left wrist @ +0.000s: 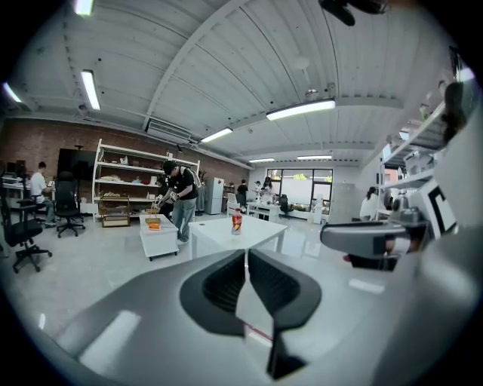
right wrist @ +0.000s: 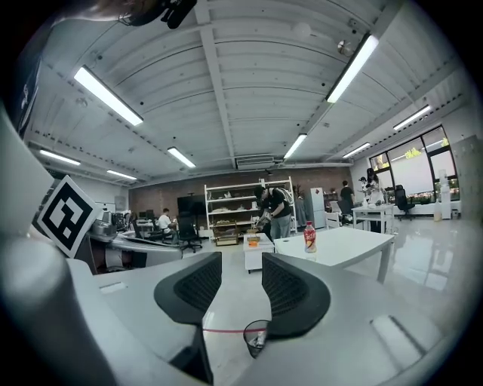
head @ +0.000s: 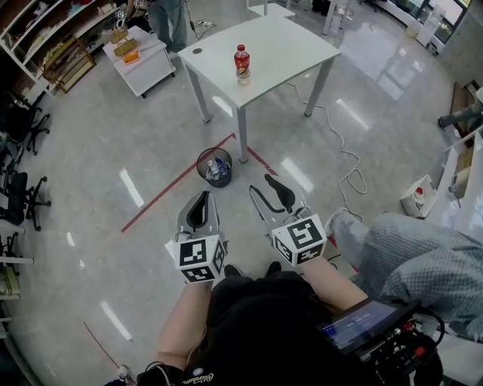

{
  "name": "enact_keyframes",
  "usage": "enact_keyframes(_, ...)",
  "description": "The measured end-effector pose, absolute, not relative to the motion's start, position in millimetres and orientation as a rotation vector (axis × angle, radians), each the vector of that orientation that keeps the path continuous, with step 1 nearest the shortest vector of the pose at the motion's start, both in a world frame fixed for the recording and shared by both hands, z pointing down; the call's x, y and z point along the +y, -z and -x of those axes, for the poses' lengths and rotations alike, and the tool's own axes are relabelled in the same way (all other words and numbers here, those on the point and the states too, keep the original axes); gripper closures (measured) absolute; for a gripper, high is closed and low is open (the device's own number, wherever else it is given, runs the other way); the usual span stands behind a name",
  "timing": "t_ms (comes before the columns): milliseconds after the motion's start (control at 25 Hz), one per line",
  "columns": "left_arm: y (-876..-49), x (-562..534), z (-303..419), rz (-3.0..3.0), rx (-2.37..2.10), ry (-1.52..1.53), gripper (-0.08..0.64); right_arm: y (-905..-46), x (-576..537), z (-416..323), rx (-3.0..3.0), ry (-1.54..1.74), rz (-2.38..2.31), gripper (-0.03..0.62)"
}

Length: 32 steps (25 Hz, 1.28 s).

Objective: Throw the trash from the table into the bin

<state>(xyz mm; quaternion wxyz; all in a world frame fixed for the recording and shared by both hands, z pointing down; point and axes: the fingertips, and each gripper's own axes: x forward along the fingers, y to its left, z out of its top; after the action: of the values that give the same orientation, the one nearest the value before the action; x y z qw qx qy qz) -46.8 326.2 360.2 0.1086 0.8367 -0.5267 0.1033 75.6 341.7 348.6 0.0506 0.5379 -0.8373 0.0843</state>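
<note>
A bottle with a red label and red cap stands upright on the white table. It also shows in the left gripper view, bottle, and in the right gripper view, bottle. A black mesh bin holding some trash stands on the floor by the table's near leg, bin. My left gripper hangs over the floor short of the bin, pads touching, empty. My right gripper hovers beside it with a gap between its pads and nothing in it.
A low white cabinet stands left of the table with a person beside it. Red tape runs across the floor by the bin. A cable trails right of the table. Office chairs line the left; a seated person's leg is at right.
</note>
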Motion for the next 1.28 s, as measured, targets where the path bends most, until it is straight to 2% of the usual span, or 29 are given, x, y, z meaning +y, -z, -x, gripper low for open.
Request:
enact_keyframes(320,-383.6,263.6,30.0,-2.438,-1.577,-0.325,0.541,-375.2,281.6,-105.8,-2.533,-0.296,-1.644,0.426)
enact_keyframes(680,-395.8,32.3,33.5,-2.501,-1.468,-0.31,0.541,-382.2,61.2,-96.8,-2.423,-0.253,-1.743,0.425)
enact_keyframes(880,-388.1,-64.6,25.5,-2.531,-1.387,-0.358,0.545,-369.0,-24.0,-96.5,-2.367,-0.279,-1.833,0.42)
enact_keyframes(1280,-411.4,-139.8,6.5,-2.481,-1.389,-0.395,0.546,-395.7,-116.4,-133.8,-2.32,-0.32,-1.857,0.379)
